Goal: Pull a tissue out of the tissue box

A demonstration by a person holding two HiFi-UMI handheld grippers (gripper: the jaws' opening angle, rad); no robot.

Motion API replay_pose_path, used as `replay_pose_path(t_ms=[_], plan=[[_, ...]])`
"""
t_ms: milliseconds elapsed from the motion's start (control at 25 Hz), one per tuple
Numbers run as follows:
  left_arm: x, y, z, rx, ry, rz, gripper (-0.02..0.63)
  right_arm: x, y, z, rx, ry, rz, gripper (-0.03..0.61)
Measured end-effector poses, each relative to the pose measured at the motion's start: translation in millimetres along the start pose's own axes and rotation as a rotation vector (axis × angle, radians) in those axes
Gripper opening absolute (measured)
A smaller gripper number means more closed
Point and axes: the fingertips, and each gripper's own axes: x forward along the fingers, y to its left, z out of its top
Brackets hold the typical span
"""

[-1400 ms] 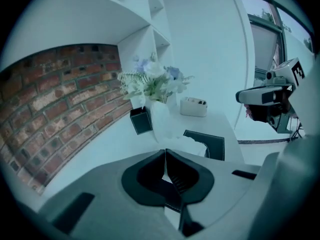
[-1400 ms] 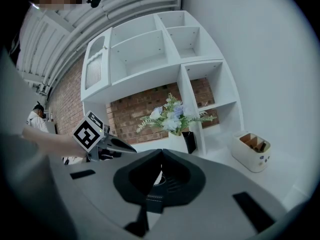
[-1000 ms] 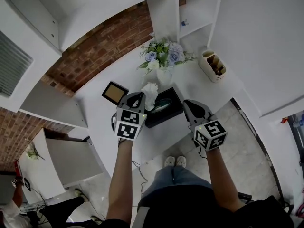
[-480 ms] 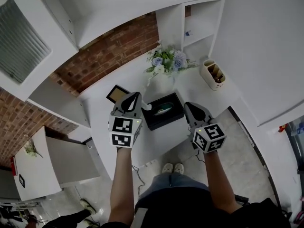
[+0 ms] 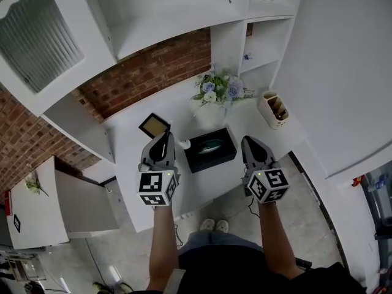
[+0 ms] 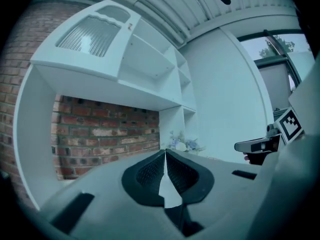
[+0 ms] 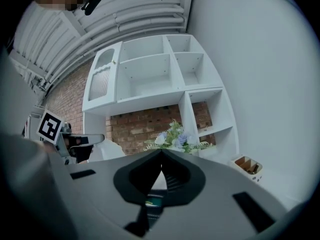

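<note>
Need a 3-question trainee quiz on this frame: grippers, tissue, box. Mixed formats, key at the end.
1. True or false: the white paper tissue is pinched in the left gripper.
2. What stands behind the black rectangular tissue box, towards the brick wall? A) blue and white flower bouquet B) kettle C) laptop
3. Fill in: the right gripper, jaws together, holds ____.
Key: 1 true; 2 A; 3 nothing.
</note>
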Motion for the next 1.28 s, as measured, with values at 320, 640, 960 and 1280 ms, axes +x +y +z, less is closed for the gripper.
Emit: replay_pose_path(t_ms=[320,640,960,1280], plan=[[-16.2,6.0,-25.4,-0.035,0.036,0.024,0.012,-4.8,-2.1,-0.4,-0.011,-0.005,-0.026,-0.003],[-13.7,4.4,-29.6,-0.032,0.047,0.011,0.011,-2.2,-0.8,-0.8,-0.049,0.012,-0.03,-0.003],[-15.4,2.5,-33.3,-0.038,0.059,0.005,0.012,-3.7,1.1,-3.0,-0.053,0.024,-0.025,-0.003],[-18.2,1.4,-35.1,-0.04,0.07,-0.003,0.012,-5.3,3.6,-5.9,-0.046,0.031,-0.024,-0.003]])
